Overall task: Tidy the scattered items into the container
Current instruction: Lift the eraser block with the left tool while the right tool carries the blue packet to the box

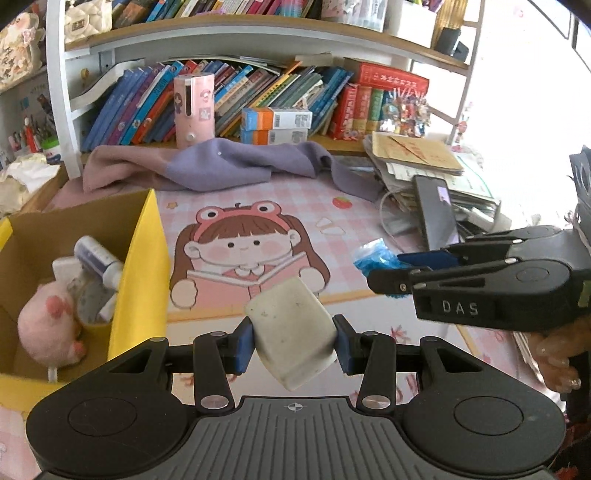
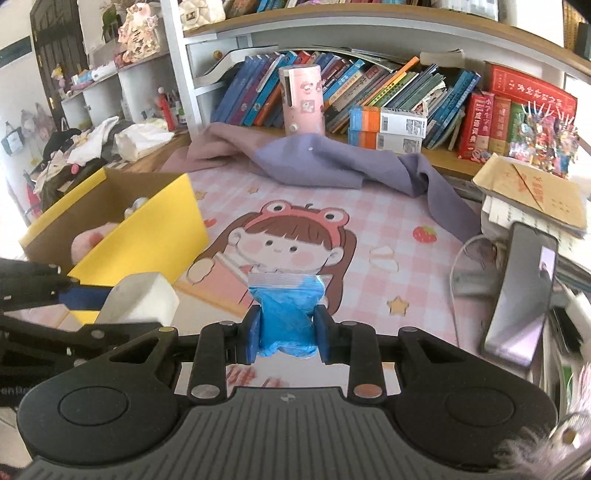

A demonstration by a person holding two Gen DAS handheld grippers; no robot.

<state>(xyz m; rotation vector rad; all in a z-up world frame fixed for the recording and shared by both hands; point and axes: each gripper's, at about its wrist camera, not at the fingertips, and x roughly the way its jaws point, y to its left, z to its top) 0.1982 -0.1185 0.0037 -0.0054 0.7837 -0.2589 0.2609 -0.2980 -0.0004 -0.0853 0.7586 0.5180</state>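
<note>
Pink checked mat [image 1: 354,221] with a cartoon girl over the bench, bookshelf [image 1: 258,33] behind with leaning books, one pink cylinder [image 1: 194,110] standing before them, two stacked orange-and-blue boxes [image 1: 275,125] beside it, one purple cloth [image 1: 221,166] heaped along the back. One yellow cardboard box [image 1: 142,280] at the left edge, holding one pink plush [image 1: 50,328], one small white bottle [image 1: 98,260], and something pale beneath, perhaps a pouch, too blurred to name. Left tool [image 1: 294,341] clamped on one off-white eraser block [image 1: 293,332], tilted, held above the mat just right of the box wall. Right tool [image 2: 287,332] closed on one clear zip bag of blue material [image 2: 286,314], squeezed at its middle, raised over the mat near the girl's book. One dark phone [image 2: 521,291] propped at the right against one stack of papers [image 2: 532,192] topped by a brown envelope.
</note>
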